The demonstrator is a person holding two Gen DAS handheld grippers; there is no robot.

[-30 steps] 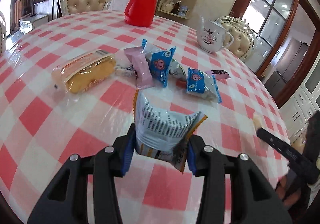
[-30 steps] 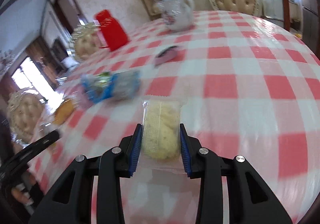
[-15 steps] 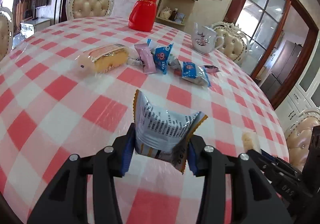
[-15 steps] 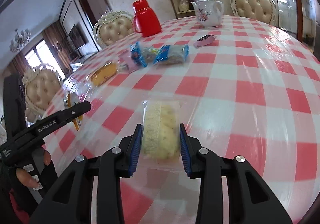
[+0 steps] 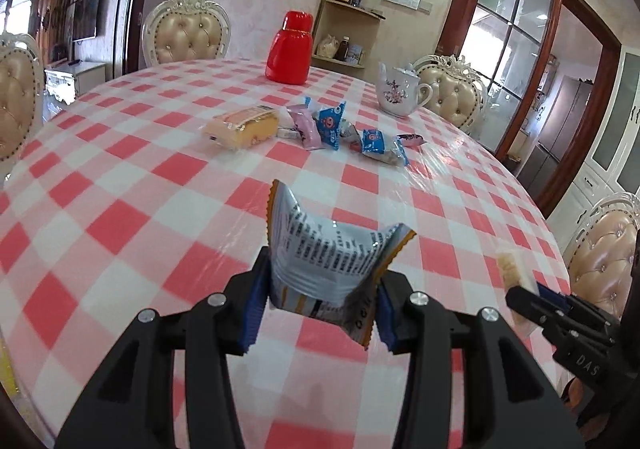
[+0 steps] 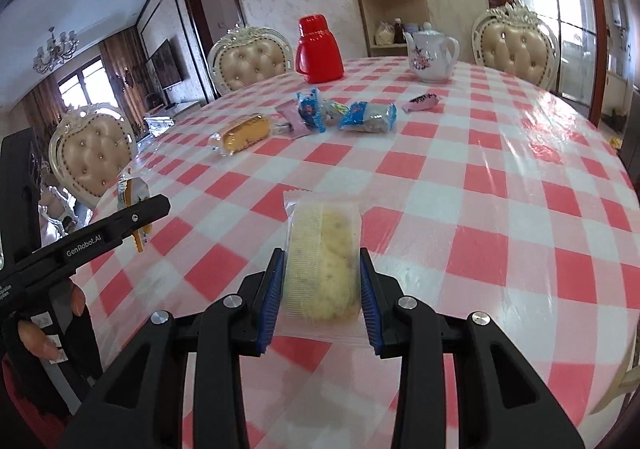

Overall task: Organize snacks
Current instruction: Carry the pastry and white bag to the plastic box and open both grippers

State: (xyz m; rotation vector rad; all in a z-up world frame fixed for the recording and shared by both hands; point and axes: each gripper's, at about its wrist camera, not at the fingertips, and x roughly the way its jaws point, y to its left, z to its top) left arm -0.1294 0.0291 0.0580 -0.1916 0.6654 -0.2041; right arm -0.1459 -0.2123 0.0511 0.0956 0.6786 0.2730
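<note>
big round table (image 5: 120,209) in pink-and-white check fills both views. far side, a red flask (image 5: 291,49) and a white teapot (image 5: 396,93), well apart. mid-table, a row of loose snacks: yellow cake pack (image 5: 242,127), blue wrappers (image 5: 332,125) beside it. left gripper (image 5: 318,313) is clamped on a crumpled silver-and-orange packet (image 5: 324,261), held up over the cloth. right gripper (image 6: 320,301) is clamped on a clear-wrapped pale biscuit (image 6: 324,261), also above the near edge.
</note>
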